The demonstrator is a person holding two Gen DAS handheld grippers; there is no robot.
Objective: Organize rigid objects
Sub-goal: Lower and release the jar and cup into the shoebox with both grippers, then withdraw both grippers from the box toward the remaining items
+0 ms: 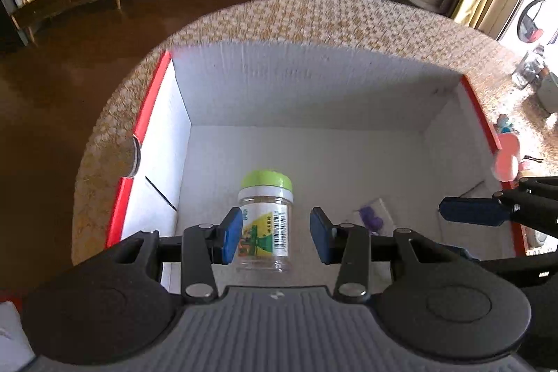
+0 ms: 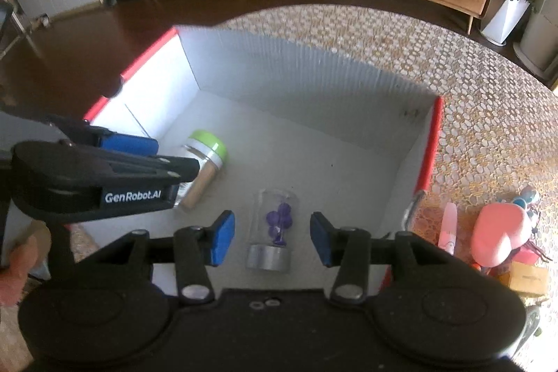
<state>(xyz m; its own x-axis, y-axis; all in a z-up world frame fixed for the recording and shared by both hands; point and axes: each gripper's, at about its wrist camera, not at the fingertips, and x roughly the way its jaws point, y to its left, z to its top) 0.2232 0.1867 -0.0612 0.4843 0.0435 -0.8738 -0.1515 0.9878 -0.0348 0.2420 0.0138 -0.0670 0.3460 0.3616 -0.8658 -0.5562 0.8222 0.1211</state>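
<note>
Both items lie on their sides inside the white box, so they're sorted: the green-lidded jar below the left gripper, the glass dome (purple flower inside) below the right gripper. Both grippers hang part-open, gripping nothing, pads clear of both.

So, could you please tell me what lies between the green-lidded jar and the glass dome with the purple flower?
Only bare white box floor; the right wrist view shows the jar and dome lying apart.

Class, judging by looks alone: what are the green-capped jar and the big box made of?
Green-capped jar: probably clear glossy plastic, since its contents show through; the cap looks like matte plastic. Box: likely corrugated cardboard, matte white, given the fine ribbing on its walls.
</note>
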